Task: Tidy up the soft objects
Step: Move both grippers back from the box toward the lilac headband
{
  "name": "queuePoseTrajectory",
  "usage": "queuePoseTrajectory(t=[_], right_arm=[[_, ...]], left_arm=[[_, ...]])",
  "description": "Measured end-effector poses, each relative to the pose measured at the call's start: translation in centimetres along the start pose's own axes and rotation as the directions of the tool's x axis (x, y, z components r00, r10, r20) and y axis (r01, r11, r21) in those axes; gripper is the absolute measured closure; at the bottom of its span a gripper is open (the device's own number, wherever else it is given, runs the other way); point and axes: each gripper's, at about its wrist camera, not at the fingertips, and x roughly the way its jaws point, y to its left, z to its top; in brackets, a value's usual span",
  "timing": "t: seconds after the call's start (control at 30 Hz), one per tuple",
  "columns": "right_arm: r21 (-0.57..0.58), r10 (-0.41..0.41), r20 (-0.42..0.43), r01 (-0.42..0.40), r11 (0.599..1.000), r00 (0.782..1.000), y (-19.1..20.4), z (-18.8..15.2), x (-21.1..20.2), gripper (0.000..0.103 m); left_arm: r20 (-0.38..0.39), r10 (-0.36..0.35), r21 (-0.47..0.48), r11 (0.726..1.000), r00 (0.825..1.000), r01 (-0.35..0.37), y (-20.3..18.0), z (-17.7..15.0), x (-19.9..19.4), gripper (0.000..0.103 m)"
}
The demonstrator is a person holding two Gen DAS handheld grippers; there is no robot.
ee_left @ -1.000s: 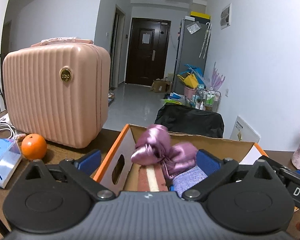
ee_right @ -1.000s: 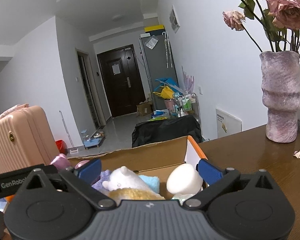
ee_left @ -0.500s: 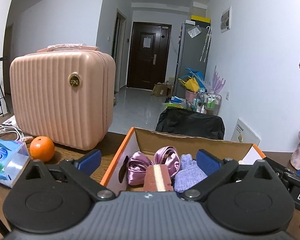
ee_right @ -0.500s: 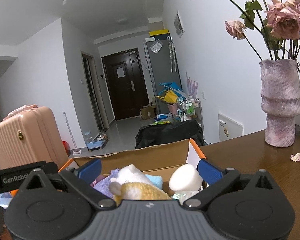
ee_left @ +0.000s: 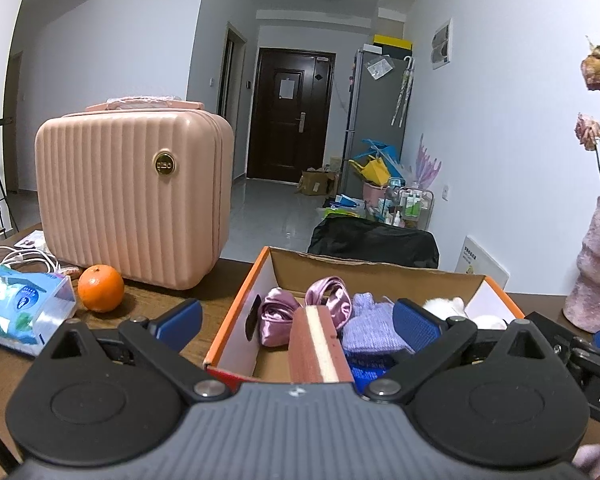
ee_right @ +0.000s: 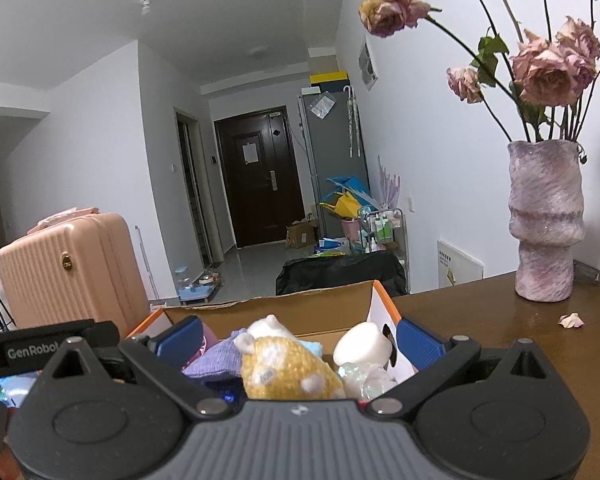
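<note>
Striped foam block (ee_left: 318, 344) lengthwise toward camera in cardboard box (ee_left: 236, 320), left tongs (ee_left: 296, 318) and right tongs (ee_right: 298, 338) spread, empty.

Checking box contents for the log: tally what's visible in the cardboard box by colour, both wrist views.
Pink/purple satin: 1, scrunchie
Lavender: 1, knit piece
Red-and-cream: 1, striped block
Yellow: 1, knit toy
White: 2, plush, round sponge
Light blue: 1, cloth
Clear: 1, crinkly wrap
Total: 8
</note>
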Motion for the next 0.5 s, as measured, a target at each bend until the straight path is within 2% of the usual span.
queuePoseTrajectory(t=[0.5], right_arm=[[-0.062, -0.011, 0.005, 0.012, 0.998, 1.0, -1.4, -1.5, -5.2, 0.0]], left_arm=[[-0.013, -0.029, 0.03, 0.999, 0.999, 0.03, -0.4, -2.0, -5.0, 0.0]])
